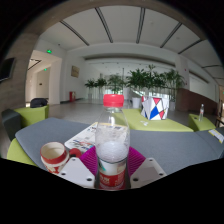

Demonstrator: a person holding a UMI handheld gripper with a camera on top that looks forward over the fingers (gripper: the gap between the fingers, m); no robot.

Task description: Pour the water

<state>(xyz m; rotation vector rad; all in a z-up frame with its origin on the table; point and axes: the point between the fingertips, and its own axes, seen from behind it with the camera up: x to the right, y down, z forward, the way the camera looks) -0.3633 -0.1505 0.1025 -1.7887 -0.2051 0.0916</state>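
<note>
A clear plastic water bottle (pixel 113 145) with a red cap and a red-and-white label stands upright between my fingers. My gripper (pixel 112 163) is shut on the bottle, with the magenta pads (pixel 89 160) pressed against both of its sides. A small cup (pixel 54 155) with a red band and a white inside stands on the grey table (pixel 175 145), to the left of the bottle and just beyond my left finger. The bottle's base is hidden behind my fingers.
Papers (pixel 88 135) lie on the table behind the bottle. Yellow-green chairs (pixel 165 123) stand around the table. A white pot with a coloured pattern (pixel 155 107) and green plants (pixel 150 80) stand further back in the hall.
</note>
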